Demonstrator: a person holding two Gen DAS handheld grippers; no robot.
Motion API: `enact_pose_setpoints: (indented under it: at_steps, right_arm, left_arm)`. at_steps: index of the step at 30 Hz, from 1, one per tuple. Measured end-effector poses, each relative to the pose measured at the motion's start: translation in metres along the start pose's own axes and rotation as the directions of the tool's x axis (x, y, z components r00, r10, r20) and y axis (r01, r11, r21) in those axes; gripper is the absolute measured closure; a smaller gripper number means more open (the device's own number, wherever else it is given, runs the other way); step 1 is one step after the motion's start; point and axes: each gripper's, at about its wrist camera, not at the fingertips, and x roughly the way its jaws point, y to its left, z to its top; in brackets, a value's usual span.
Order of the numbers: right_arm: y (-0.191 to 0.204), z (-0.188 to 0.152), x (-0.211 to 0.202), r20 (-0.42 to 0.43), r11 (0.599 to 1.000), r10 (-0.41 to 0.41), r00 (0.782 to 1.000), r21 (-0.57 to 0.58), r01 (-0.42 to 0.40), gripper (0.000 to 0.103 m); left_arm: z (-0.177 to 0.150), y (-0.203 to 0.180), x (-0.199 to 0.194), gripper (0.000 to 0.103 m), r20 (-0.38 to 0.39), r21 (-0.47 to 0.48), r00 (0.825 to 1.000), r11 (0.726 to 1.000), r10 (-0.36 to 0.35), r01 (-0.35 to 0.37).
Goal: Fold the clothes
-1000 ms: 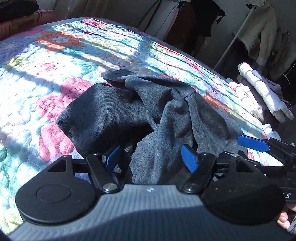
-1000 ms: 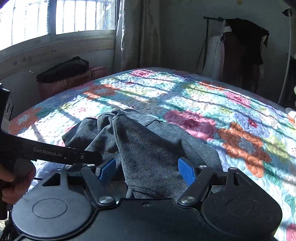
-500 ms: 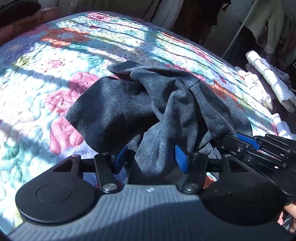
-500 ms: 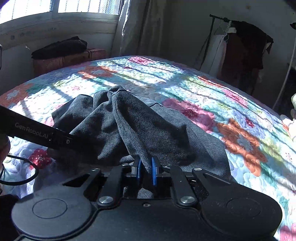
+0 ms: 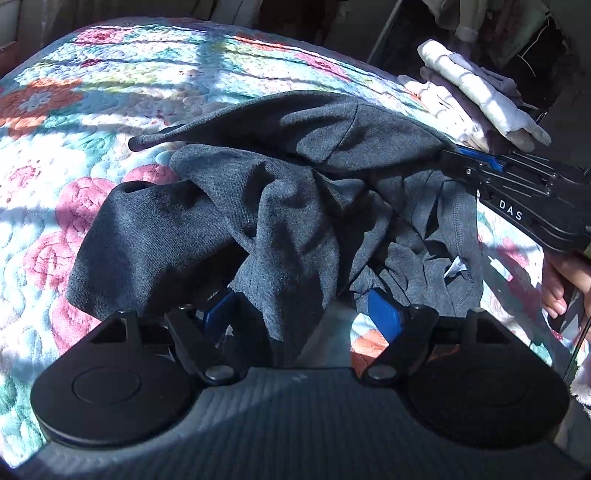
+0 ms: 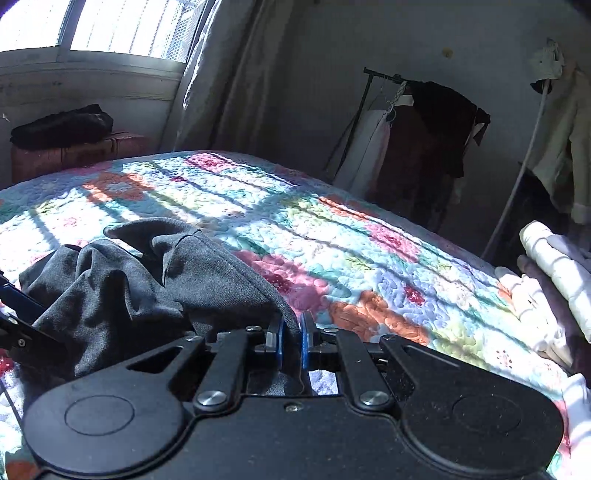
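The right wrist view alone shows the window (image 6: 110,29), curtain (image 6: 229,74) and clothes rack (image 6: 424,125); the left wrist view alone shows a white label inside the garment's collar. The quilt (image 5: 110,92) carries a crumpled dark grey garment (image 5: 229,206) near its front edge, and folded pale clothes (image 5: 476,92) at the far right. The right gripper (image 6: 290,339) pinches the garment's edge, lifting it taut. The left gripper (image 5: 303,317) stands wide, cloth draped between its fingers.

Floral quilt (image 6: 369,258) on bed; clothes rack (image 6: 417,140) by wall; curtain (image 6: 229,74) beside window (image 6: 110,26).
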Motion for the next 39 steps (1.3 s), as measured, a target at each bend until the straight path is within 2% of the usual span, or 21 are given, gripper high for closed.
enact_pose_setpoints:
  at_steps: [2,3,4,6,7,9,11,12,13,14,15,16,18,21,26,29,30,31,33,36,39]
  right_arm:
    - [-0.003,0.002,0.003,0.000,1.000,0.016,1.000,0.011,-0.016,0.094]
    - [-0.005,0.002,0.004,-0.001,0.999,0.029,1.000,0.030,-0.029,0.094]
    - [-0.007,0.002,0.004,-0.001,0.997,0.050,0.999,0.059,-0.050,0.094]
    - [-0.010,-0.001,0.004,-0.002,0.987,0.120,0.993,0.112,-0.119,0.089]
    - [-0.010,-0.003,0.004,-0.005,0.975,0.177,0.984,0.137,-0.175,0.086]
    - [-0.007,-0.008,0.006,-0.015,0.954,0.259,0.966,0.163,-0.253,0.067]
    - [0.001,-0.014,0.012,-0.050,0.939,0.318,0.947,0.159,-0.306,0.037]
    - [0.006,-0.017,0.016,-0.072,0.941,0.321,0.944,0.141,-0.309,0.036]
    - [0.012,-0.020,0.020,-0.095,0.945,0.318,0.943,0.117,-0.306,0.037]
    - [0.015,-0.022,0.023,-0.107,0.948,0.312,0.944,0.097,-0.302,0.048]
    - [0.017,-0.023,0.026,-0.112,0.952,0.304,0.946,0.078,-0.296,0.065]
    - [0.014,-0.021,0.028,-0.108,0.953,0.298,0.949,0.084,-0.290,0.099]
    - [0.001,-0.014,0.030,-0.078,0.956,0.277,0.958,0.121,-0.267,0.098]
    - [-0.021,0.003,0.024,-0.014,0.971,0.200,0.980,0.136,-0.197,0.098]
    - [-0.063,0.029,0.020,0.028,0.969,0.177,0.984,0.173,-0.179,0.098]
    - [-0.074,0.033,0.025,0.023,0.988,0.094,0.995,0.118,-0.096,0.098]
    - [-0.077,0.032,0.027,0.013,0.993,0.059,0.998,0.101,-0.060,0.098]
    - [-0.081,0.029,0.031,-0.004,0.994,0.025,1.000,0.102,-0.025,0.098]
    - [-0.091,0.023,0.040,-0.046,0.992,-0.038,0.998,0.119,0.043,0.098]
    - [-0.104,0.009,0.055,-0.121,0.981,-0.118,0.986,0.138,0.134,0.098]
    - [-0.110,-0.009,0.063,-0.190,0.971,-0.153,0.970,0.153,0.183,0.098]
  left_arm:
    - [0.002,-0.005,0.009,0.025,0.002,0.049,0.999,0.998,0.046,-0.046]
    - [0.002,-0.005,0.013,0.033,0.008,0.056,0.998,0.996,0.067,-0.067]
    - [0.003,-0.004,0.015,0.058,0.009,0.047,0.996,0.995,0.087,-0.087]
    - [0.003,-0.004,0.016,0.083,0.023,0.046,0.994,0.993,0.107,-0.108]
    - [0.003,-0.005,0.015,0.084,0.032,0.049,0.993,0.992,0.114,-0.115]
    - [0.004,-0.006,0.012,0.086,0.050,0.055,0.991,0.990,0.127,-0.130]
    - [0.004,-0.008,0.011,0.087,0.067,0.061,0.988,0.987,0.142,-0.146]
    - [0.005,-0.010,0.010,0.088,0.074,0.064,0.985,0.985,0.156,-0.161]
    - [0.006,-0.012,0.009,0.089,0.080,0.063,0.982,0.982,0.173,-0.179]
    - [0.010,-0.012,0.009,0.089,0.082,0.058,0.978,0.979,0.189,-0.194]
    - [0.015,-0.011,0.008,0.090,0.075,0.041,0.977,0.978,0.200,-0.203]
    - [0.023,-0.009,0.007,0.090,0.061,0.009,0.977,0.978,0.206,-0.207]
    - [0.042,-0.004,0.003,0.090,0.053,-0.043,0.974,0.975,0.222,-0.220]
    - [0.079,-0.007,-0.008,0.091,0.140,0.003,0.952,0.961,0.272,-0.275]
    - [0.144,-0.021,-0.010,0.091,0.261,0.087,0.934,0.958,0.244,-0.275]
    - [0.168,-0.024,0.006,0.090,0.299,0.104,0.926,0.957,0.231,-0.272]
    - [0.171,-0.023,0.015,0.086,0.293,0.093,0.925,0.955,0.243,-0.281]
    - [0.173,-0.021,0.024,0.071,0.287,0.082,0.923,0.954,0.256,-0.290]
    - [0.169,-0.016,0.034,0.056,0.287,0.063,0.914,0.946,0.288,-0.318]
    - [0.154,-0.004,0.040,0.046,0.283,0.030,0.904,0.940,0.319,-0.341]
    - [0.129,0.014,0.034,0.038,0.260,-0.020,0.920,0.954,0.293,-0.298]
